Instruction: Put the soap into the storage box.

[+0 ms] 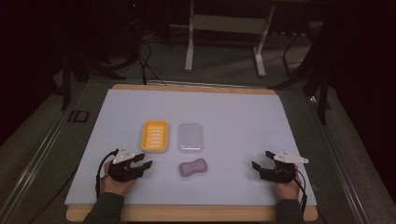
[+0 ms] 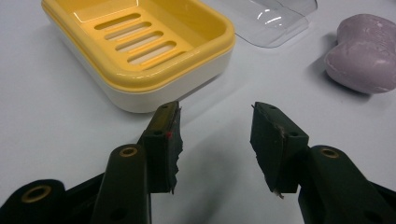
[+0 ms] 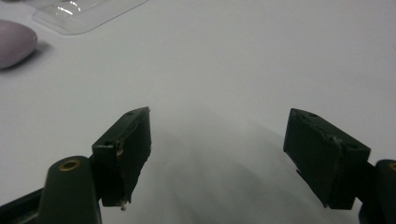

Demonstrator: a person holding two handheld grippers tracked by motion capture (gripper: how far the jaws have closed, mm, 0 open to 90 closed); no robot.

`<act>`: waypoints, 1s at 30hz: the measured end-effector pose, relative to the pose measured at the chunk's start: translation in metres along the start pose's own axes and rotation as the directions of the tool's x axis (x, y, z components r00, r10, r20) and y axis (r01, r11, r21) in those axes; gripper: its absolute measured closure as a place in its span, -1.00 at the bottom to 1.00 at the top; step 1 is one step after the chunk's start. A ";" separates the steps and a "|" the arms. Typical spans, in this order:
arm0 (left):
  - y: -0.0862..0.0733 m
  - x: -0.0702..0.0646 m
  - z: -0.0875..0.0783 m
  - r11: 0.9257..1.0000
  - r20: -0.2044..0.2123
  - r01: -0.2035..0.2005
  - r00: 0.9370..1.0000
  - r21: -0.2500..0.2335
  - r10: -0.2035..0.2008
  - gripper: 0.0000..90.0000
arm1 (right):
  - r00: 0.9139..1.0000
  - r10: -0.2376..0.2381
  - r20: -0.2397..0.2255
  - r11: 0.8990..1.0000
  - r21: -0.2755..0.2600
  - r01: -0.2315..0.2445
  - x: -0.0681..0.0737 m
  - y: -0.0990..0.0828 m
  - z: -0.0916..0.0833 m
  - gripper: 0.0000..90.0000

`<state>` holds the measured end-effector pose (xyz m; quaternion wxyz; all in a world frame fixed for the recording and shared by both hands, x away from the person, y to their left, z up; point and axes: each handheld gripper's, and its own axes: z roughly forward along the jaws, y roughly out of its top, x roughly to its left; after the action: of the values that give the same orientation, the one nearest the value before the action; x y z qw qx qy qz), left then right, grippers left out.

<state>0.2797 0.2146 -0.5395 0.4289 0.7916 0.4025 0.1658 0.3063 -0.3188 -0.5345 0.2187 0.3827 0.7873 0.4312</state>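
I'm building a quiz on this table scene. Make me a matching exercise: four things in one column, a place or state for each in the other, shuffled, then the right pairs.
Things
1. yellow soap dish
2. clear plastic lid
3. purple soap bar
4. right gripper

Places or states
A. lies near the table's front edge, just in front of the lid
B. jaws open, holding nothing
C. empty, slotted floor showing
D. lies to the right of the dish

Pairs: 1-C, 2-D, 3-A, 4-B
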 end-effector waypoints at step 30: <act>0.005 0.002 -0.001 1.000 0.020 -0.013 1.000 0.018 0.013 0.20 | 1.000 -0.022 0.000 1.000 0.005 0.022 0.002 0.000 0.000 -0.49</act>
<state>0.2826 0.2152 -0.5344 0.4246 0.7997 0.3943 0.1569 0.3052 -0.3168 -0.5348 0.2224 0.3745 0.7925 0.4268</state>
